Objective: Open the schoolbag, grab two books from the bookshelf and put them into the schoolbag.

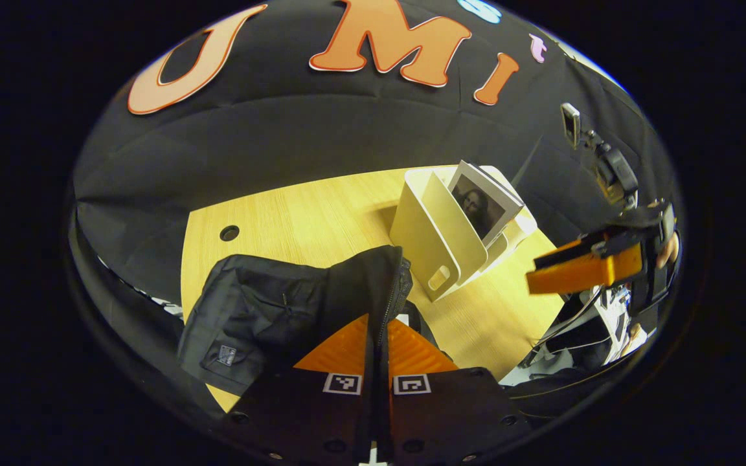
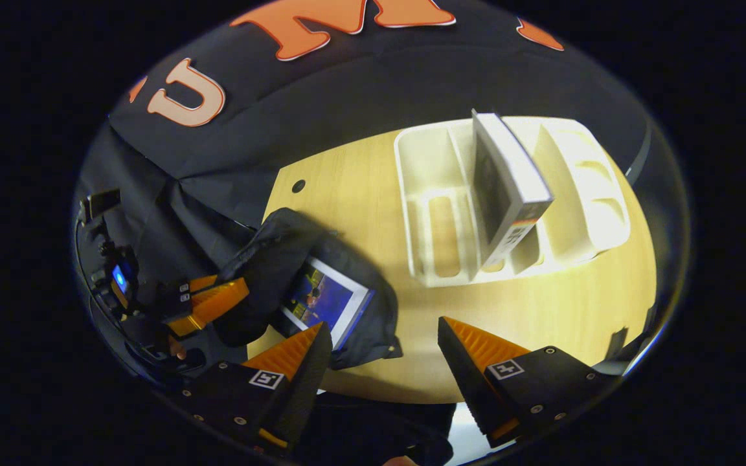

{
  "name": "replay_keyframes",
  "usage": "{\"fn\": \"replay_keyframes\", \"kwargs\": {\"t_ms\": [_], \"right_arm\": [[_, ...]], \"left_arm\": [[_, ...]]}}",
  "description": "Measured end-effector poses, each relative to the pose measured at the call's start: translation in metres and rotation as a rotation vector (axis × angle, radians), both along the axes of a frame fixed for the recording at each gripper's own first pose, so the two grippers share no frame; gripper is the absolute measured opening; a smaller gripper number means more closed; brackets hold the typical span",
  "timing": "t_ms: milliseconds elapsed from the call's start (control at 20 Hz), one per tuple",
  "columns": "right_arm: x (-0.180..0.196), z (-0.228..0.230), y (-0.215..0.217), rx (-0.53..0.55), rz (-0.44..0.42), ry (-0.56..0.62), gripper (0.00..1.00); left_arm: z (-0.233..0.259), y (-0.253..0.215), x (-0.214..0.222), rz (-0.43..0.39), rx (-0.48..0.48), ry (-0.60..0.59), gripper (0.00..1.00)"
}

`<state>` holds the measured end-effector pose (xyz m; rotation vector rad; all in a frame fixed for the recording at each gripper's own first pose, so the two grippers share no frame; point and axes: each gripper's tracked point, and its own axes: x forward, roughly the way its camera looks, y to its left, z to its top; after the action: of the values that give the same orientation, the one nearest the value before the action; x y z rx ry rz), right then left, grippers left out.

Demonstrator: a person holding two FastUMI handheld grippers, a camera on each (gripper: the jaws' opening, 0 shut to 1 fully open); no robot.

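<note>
The black schoolbag [image 1: 263,310] lies on the wooden table [image 1: 321,207]. My left gripper [image 1: 378,327] is shut on its raised flap along the zipper edge. In the right gripper view the schoolbag [image 2: 353,259] is held open by the left gripper [image 2: 208,303], and a blue-covered book [image 2: 322,301] lies inside it. My right gripper [image 2: 386,346] hangs open and empty just above the table, right of the bag's mouth. The white bookshelf [image 2: 438,194] stands behind, with one grey book [image 2: 509,184] upright in a middle slot. That bookshelf [image 1: 428,236], its book [image 1: 480,204] and the right gripper [image 1: 577,270] also appear in the left gripper view.
A cable hole [image 1: 229,232] sits near the table's far left corner. A small device on a stand [image 1: 570,123] rises beyond the table's right edge, with cables and gear below it. Bare tabletop [image 2: 541,310] lies between the bookshelf and the near edge.
</note>
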<state>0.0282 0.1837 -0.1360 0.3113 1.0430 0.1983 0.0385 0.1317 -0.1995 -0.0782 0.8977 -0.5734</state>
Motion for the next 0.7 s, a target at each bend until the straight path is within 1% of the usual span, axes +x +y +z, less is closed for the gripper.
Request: {"fn": "replay_keyframes", "kwargs": {"t_ms": [100,200,250,400,550,600,700], "right_arm": [[0.012,0.014,-0.020,-0.014,0.014,-0.004,0.98],[0.032,0.027,-0.038,0.000,-0.005,-0.003,0.98],[0.041,0.028,-0.049,-0.012,-0.006,-0.001,0.98],[0.073,0.022,-0.078,-0.067,0.010,0.008,0.98],[0.109,0.013,-0.092,-0.099,0.041,0.031,0.98],[0.120,0.007,-0.093,-0.095,0.048,0.044,0.98],[0.140,-0.008,-0.088,-0.052,0.051,0.085,0.98]], "left_arm": [[-0.006,-0.002,0.000,0.035,0.007,0.010,0.04],[-0.012,-0.004,-0.001,0.069,-0.001,0.033,0.04],[-0.015,-0.008,-0.001,0.086,-0.007,0.047,0.04],[-0.023,-0.011,0.000,0.146,0.003,0.078,0.04],[-0.026,-0.013,0.002,0.192,0.031,0.091,0.04],[-0.026,-0.013,0.003,0.207,0.041,0.095,0.04],[-0.025,-0.014,0.004,0.233,0.062,0.102,0.04]]}}
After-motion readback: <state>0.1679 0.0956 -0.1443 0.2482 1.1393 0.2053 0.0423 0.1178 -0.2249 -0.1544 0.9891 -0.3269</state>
